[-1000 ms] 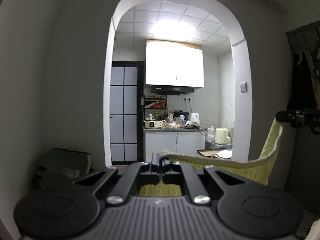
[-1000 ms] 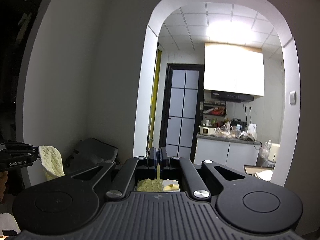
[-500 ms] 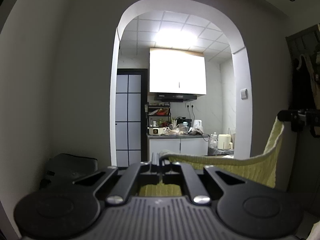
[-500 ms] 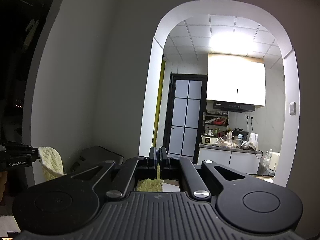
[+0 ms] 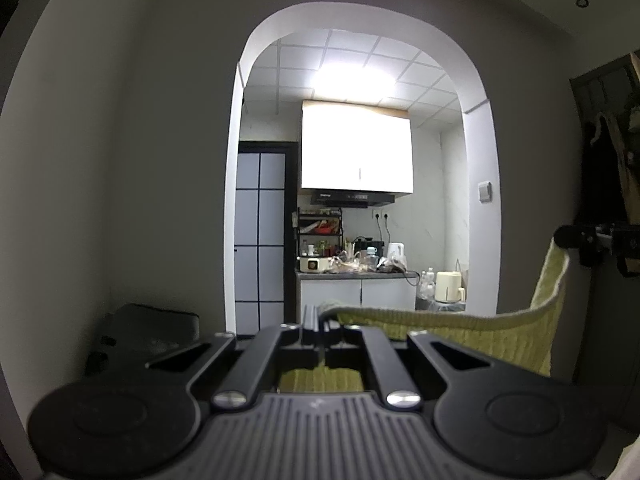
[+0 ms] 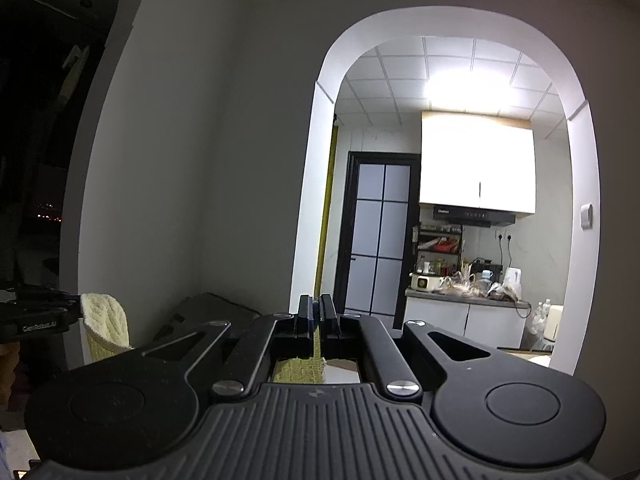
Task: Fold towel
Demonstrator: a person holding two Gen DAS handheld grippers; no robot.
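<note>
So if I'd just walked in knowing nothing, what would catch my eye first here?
Probably the yellow-green towel, held up in the air and stretched between two black grippers: the left gripper pinches one end, the right gripper the other. Behind it, a white archway frames a brightly lit kitchen with a glowing white cabinet over a cluttered counter.

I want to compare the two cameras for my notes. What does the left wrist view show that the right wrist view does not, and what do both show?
Only the left wrist view shows the yellow-green towel's top edge spanning from the left gripper across to the right gripper, and dark clothes hanging at the right.

Only the right wrist view shows a dark window at the left, and the towel pinched in the right gripper.

Both show the arched doorway, white cabinet and cluttered kitchen counter.
</note>
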